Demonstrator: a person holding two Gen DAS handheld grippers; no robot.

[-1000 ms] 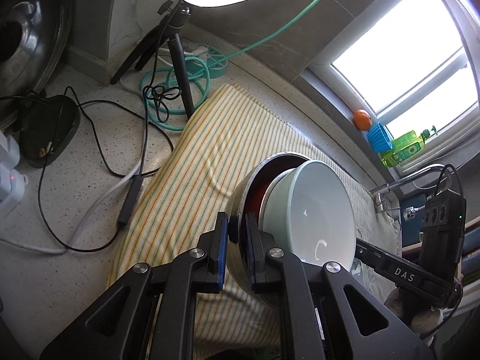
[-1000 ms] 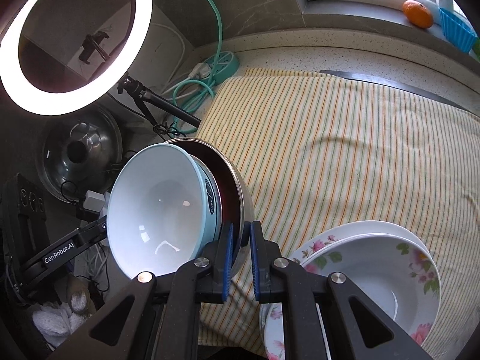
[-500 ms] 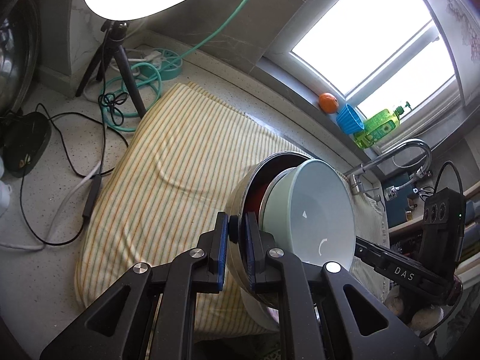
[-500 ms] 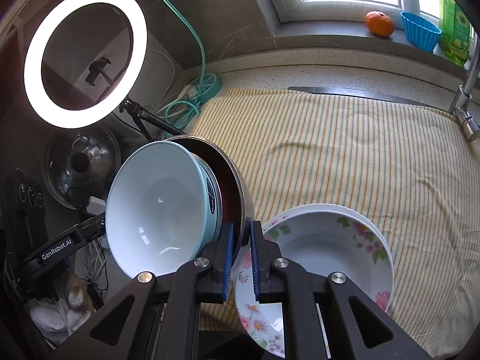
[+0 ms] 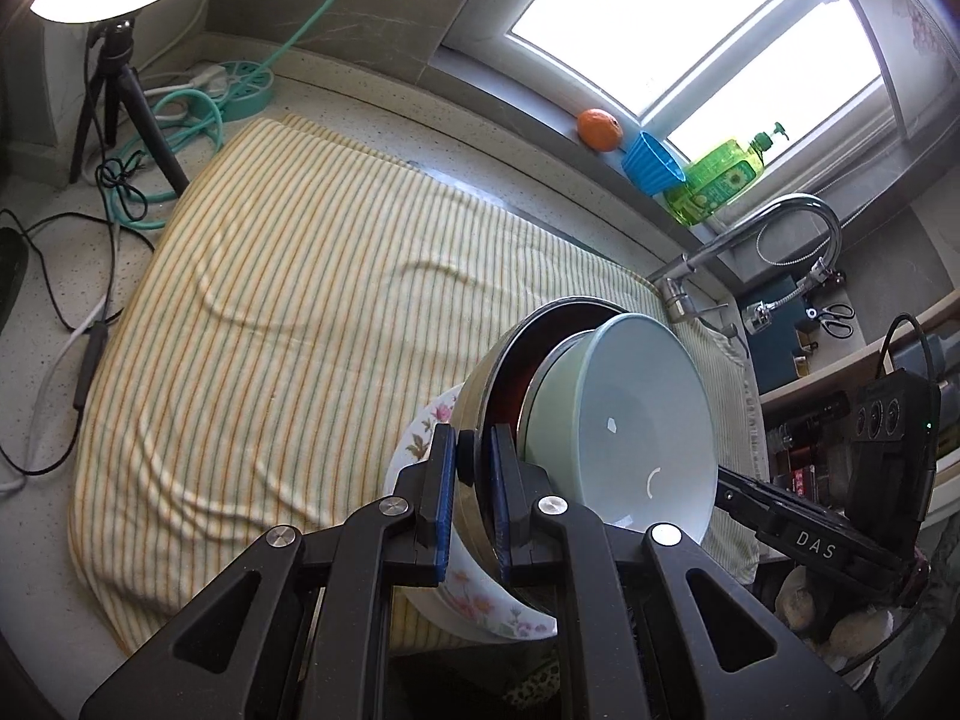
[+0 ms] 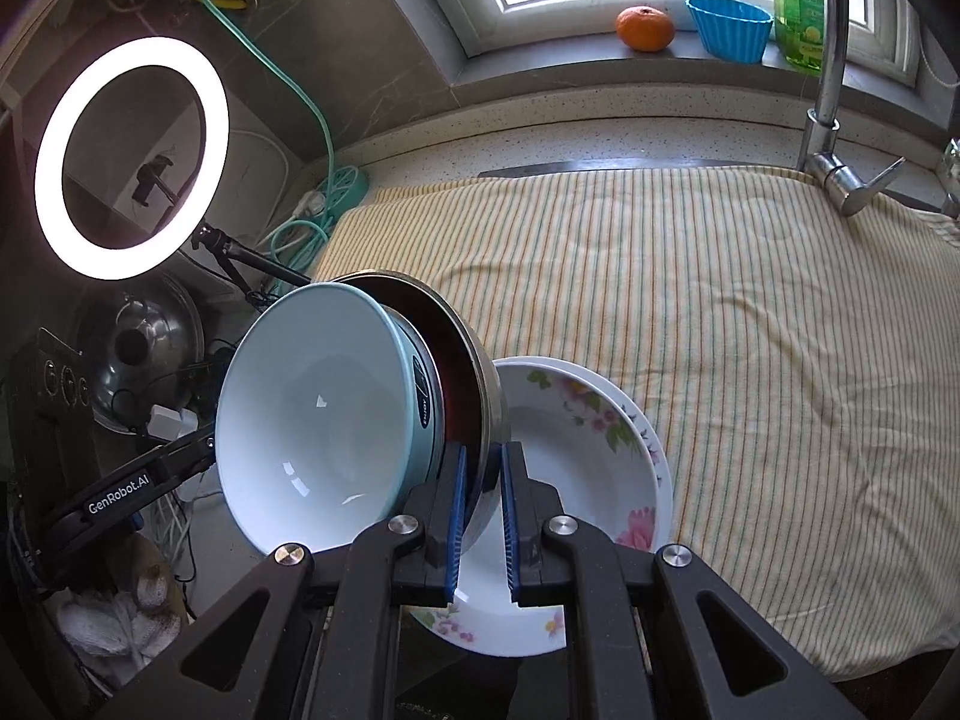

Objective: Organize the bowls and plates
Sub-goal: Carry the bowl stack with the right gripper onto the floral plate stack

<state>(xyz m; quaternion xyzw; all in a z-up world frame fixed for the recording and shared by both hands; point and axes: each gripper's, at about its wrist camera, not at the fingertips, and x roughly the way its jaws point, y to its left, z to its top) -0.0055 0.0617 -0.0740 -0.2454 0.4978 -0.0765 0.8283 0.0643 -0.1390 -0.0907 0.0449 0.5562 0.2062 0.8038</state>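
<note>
Bowls nest together: a pale green bowl sits tilted inside a steel bowl, whose rim both the left claw and right claw pinch, lifted above a floral plate at the striped towel's near edge on the worktop.

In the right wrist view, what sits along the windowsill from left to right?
Orange → blue cup → green soap bottle.
</note>
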